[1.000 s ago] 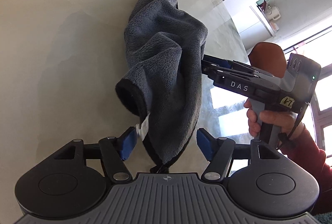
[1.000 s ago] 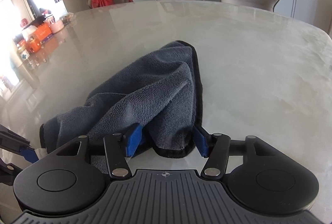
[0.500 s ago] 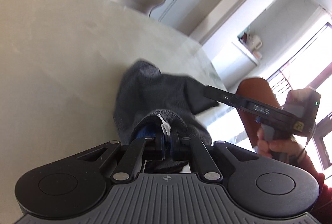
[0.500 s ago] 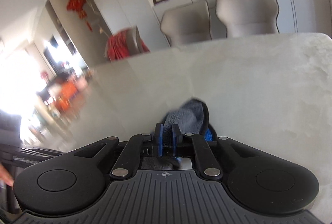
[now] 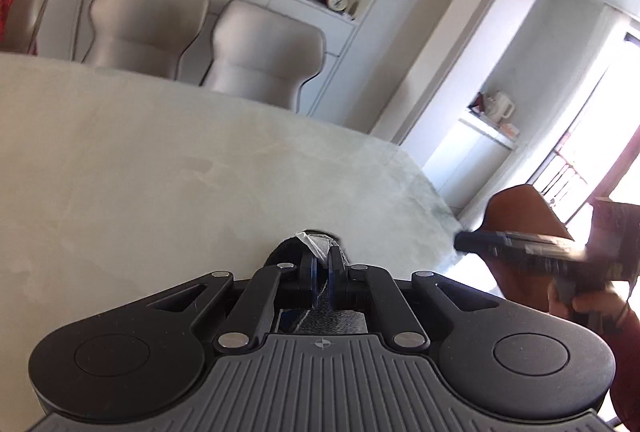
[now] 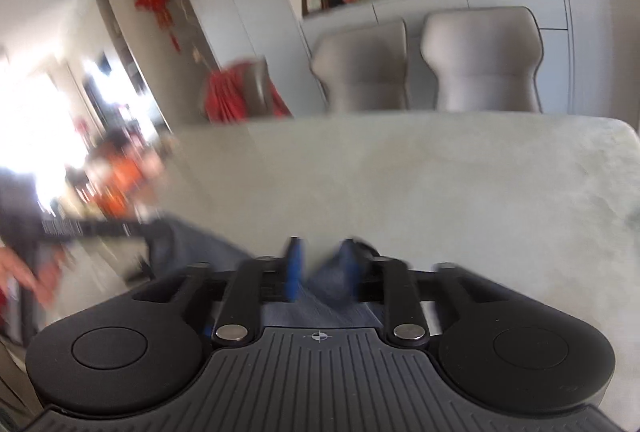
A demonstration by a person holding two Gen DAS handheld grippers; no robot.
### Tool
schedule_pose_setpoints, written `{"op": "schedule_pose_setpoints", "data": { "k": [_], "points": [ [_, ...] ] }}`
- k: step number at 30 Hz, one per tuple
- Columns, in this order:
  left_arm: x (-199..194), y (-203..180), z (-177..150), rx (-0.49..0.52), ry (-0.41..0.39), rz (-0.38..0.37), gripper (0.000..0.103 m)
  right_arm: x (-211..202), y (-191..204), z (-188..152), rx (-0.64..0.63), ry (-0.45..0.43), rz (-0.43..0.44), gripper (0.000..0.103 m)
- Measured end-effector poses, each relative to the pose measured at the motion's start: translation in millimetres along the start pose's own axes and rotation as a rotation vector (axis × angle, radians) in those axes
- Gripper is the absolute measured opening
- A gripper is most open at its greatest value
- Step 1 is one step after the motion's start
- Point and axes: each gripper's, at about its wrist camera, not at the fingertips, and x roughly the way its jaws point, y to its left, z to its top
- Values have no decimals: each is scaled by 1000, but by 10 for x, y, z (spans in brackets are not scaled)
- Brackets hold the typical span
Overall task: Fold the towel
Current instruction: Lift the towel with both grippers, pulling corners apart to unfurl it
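In the left wrist view, our left gripper (image 5: 323, 268) is closed tight on a corner of the towel (image 5: 316, 244), above the table (image 5: 160, 168). The right gripper (image 5: 520, 244) shows at the right side, blurred.

In the right wrist view, our right gripper (image 6: 320, 272) has its jaws somewhat apart, with the towel (image 6: 332, 296) between them; with the blur we cannot tell if it grips.

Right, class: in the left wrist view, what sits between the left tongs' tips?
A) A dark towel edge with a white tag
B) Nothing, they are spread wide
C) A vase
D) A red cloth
A: the left tongs are closed on the dark towel, and its white tag pokes up between the tips.
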Motion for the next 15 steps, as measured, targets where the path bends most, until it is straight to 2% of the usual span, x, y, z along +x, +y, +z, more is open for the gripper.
{"op": "schedule_pose_setpoints", "data": {
  "k": [1,4,9,14,15],
  "points": [
    [8,24,-23,-12,6,2,4,59,93,-98,-54,38,-5,42],
    [19,54,-38,-20,9,3,4,241,347,-391,-214,133,-96,46],
    [26,78,-4,-22,7,-3,4,562,607,-756,-457,222,-251,54],
    [39,100,11,-28,17,-6,4,785,563,-781,-446,209,-312,55],
    [35,107,3,-29,19,-5,4,820,548,-775,-443,207,-311,51]
  ]
}}
